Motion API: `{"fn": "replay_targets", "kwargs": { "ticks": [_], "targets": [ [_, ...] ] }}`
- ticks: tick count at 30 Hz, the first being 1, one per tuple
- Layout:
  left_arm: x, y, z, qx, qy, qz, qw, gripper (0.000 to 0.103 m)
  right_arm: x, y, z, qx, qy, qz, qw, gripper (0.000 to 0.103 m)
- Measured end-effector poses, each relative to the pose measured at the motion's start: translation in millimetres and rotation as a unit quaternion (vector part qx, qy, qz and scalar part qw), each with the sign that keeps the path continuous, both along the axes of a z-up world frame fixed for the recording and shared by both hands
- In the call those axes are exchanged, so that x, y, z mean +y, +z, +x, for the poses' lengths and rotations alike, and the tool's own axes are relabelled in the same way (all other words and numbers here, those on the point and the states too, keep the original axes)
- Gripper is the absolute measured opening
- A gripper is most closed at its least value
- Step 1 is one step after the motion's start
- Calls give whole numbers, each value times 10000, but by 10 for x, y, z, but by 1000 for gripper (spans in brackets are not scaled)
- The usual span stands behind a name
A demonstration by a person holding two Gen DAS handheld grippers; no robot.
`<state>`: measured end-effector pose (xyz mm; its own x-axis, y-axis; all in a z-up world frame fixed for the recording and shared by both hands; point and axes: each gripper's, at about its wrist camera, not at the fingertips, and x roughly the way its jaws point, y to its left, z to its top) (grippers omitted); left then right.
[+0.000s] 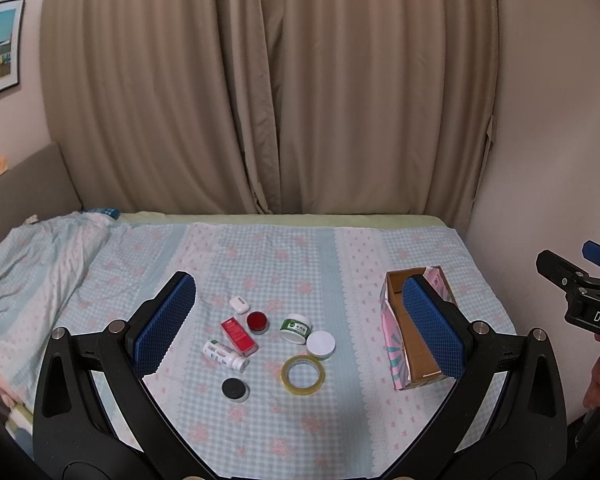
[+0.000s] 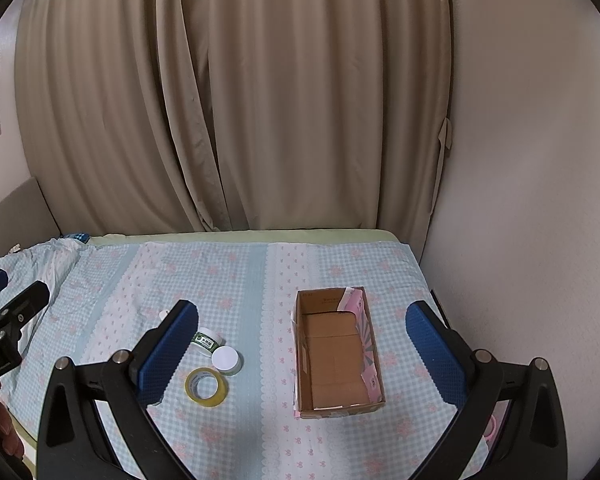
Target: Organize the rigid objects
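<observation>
While both grippers, left gripper [image 1: 298, 320] and right gripper [image 2: 300, 346], hover wide and empty, nothing's sorted: small items like the tape [image 1: 303, 375] lie left of the empty box [image 2: 338, 356]; next, a pick.

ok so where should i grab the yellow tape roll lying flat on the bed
Come straight down on the yellow tape roll and pinch across its outer rim. It lies flat with the hole up, so the curved sides are exposed. Mind the white-lidded jar close behind it.
</observation>
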<state>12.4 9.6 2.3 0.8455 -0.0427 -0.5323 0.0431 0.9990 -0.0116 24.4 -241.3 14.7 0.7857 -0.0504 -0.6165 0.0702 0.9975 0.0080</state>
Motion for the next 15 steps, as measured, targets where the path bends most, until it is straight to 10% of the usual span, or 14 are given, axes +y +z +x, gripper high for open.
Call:
{"fn": "replay_targets", "kwargs": {
  "ticks": [15],
  "targets": [
    [56, -254, 450, 451, -402, 57, 9982, 103, -21, -180, 256, 402, -249, 9, 9989, 103]
  ]
}}
